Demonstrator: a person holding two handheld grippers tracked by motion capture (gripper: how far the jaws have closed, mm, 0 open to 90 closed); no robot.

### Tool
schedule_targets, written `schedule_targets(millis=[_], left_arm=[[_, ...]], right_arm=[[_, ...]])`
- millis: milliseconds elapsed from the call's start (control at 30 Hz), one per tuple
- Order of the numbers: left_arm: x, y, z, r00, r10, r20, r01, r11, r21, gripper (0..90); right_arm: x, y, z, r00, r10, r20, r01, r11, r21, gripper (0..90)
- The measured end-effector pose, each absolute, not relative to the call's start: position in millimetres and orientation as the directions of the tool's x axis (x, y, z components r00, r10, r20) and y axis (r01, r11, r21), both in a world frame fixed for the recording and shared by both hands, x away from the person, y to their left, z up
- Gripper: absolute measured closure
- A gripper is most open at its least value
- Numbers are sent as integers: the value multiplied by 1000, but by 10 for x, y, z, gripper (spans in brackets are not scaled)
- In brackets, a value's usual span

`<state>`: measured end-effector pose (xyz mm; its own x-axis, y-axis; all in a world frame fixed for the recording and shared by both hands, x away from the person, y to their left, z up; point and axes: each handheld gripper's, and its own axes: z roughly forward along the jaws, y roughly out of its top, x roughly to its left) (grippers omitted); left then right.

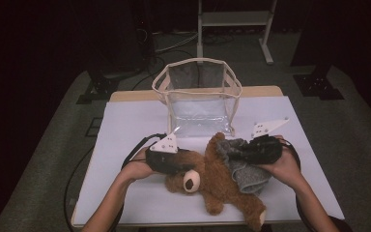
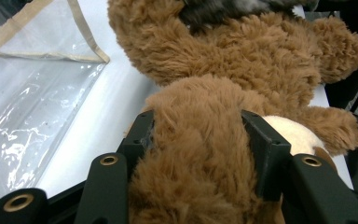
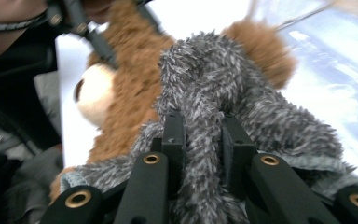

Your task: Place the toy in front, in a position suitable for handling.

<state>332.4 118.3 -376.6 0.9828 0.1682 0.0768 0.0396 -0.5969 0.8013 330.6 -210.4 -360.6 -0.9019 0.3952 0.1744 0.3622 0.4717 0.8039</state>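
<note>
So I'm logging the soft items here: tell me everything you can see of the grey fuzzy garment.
The grey fuzzy garment is a small shaggy knit piece, mottled grey with a smoother blue-grey hem. It lies bunched and crumpled across the brown plush teddy bear, on the white table cover. The right gripper pinches an upright fold of it between its black jaws. Its exact shape cannot be told.

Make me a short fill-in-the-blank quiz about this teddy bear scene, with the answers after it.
1. The left tongs are clamped on the brown ____.
2. The right tongs pinch a fuzzy garment whose colour is ____.
3. Behind the toy stands a clear ____ with beige trim.

Missing words: teddy bear; grey; bag
</note>
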Motion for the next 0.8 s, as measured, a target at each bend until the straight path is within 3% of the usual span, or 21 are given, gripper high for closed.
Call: schedule_targets(millis=[267, 467, 633, 800], left_arm=[[3103, 1234, -3811, 987, 127, 97, -7, -572, 820, 482], [3028, 1252, -3813, 986, 105, 128, -44, -583, 811, 488], [3032, 1246, -3817, 987, 98, 130, -49, -582, 811, 486], [2993, 1234, -3811, 986, 84, 148, -70, -592, 803, 482]], right_arm=[[3036, -2206, -3664, -912, 357, 202, 362, 470, 805, 740], [3179, -2324, -3500, -897, 401, 185, 372, 460, 806, 741], [3304, -2137, -3351, -912, 378, 158, 345, 501, 793, 741], [3325, -1655, -3297, -951, 285, 123, 276, 593, 757, 741]])
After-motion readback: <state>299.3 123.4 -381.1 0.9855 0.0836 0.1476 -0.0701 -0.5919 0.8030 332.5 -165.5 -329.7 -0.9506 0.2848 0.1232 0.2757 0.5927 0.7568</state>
